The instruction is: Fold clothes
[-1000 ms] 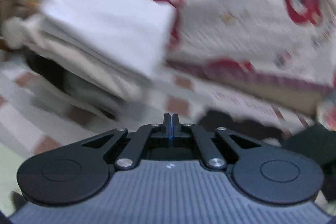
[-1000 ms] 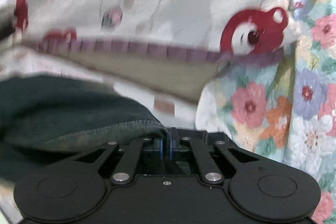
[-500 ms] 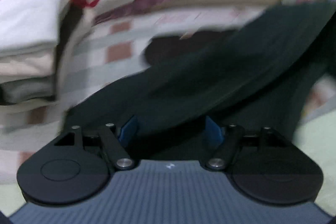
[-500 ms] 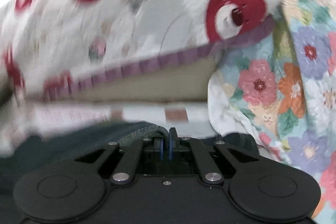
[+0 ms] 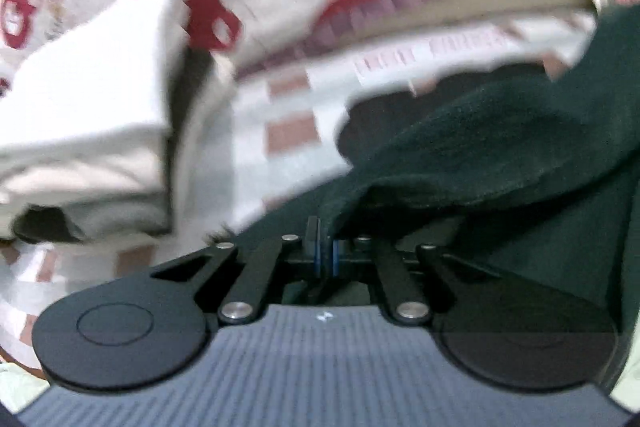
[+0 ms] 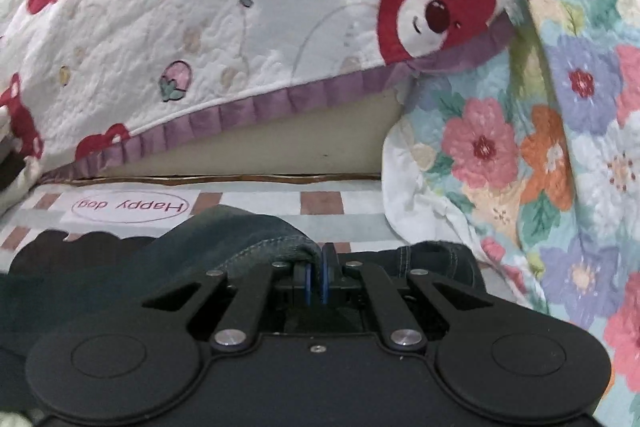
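A dark green garment lies bunched on the checked mat. My left gripper is shut on a fold of its edge, and the cloth rises from the pads and spreads to the right. In the right wrist view the same dark garment shows a stitched hem. My right gripper is shut on that hem. More of the dark cloth lies to the right of the fingers.
A stack of folded white and cream clothes sits on the mat at the left. A white quilt with red bears rises behind the mat, and a floral quilt hangs at the right. The mat carries a "Happy dog" label.
My left gripper, shut and empty a second ago, opened around the dark garment and has now shut on its edge. The right gripper kept its hold on the hem while its view rolled.
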The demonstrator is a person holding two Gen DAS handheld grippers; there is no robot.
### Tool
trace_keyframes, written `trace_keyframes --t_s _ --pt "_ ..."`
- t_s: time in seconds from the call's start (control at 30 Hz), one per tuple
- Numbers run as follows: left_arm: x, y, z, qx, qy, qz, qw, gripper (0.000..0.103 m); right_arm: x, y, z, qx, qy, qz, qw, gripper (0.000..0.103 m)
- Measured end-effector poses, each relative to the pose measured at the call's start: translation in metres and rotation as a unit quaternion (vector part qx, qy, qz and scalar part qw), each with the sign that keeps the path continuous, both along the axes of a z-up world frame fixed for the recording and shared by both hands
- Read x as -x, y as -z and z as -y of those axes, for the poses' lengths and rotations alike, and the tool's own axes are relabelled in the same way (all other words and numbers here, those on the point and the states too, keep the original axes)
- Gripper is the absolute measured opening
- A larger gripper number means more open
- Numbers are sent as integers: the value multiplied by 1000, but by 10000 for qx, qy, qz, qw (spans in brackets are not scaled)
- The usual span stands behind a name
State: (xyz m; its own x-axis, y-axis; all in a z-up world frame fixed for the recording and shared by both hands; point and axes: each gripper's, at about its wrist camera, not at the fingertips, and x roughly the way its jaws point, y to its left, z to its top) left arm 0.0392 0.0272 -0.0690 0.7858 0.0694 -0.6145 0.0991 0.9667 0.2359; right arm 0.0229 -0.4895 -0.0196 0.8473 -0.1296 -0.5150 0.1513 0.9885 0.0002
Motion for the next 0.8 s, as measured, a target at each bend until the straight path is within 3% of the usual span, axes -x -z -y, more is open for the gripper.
trace_keyframes --t_s 0.1,0.23,0.33,0.43,0.5,0.53,0.63,0.7,0.8 --pt "16 -35 -9 235 -204 529 9981 5 10 -9 3 -43 -229 155 9996 4" --pt "28 -72 -22 300 -595 1031 9924 4 23 -23 11 -604 -773 448 9942 7" --pt "38 -93 -45 491 -1048 1302 9847 4 25 -12 3 -1157 -2042 -273 9717 9" --pt "44 -99 -73 754 -1564 1376 9751 4 32 24 -36 -730 -3089 -1481 9367 15" --pt "42 -88 -83 733 -1710 1150 9758 4 42 40 -54 -489 -3393 -1841 9212 28" --pt "42 -80 -85 725 -1777 1042 9759 4 46 43 -56 -485 -3430 -1873 9192 31" --pt "40 -59 -85 647 -1919 834 9757 4 49 26 -31 -1123 -3226 -1628 9256 34" --pt "40 -54 -81 556 -1944 821 9759 4 53 6 -5 -1600 -2982 -1354 9312 50" --pt "41 -53 -79 529 -1926 883 9759 4 57 -13 40 -1806 -2109 -1026 9552 63"
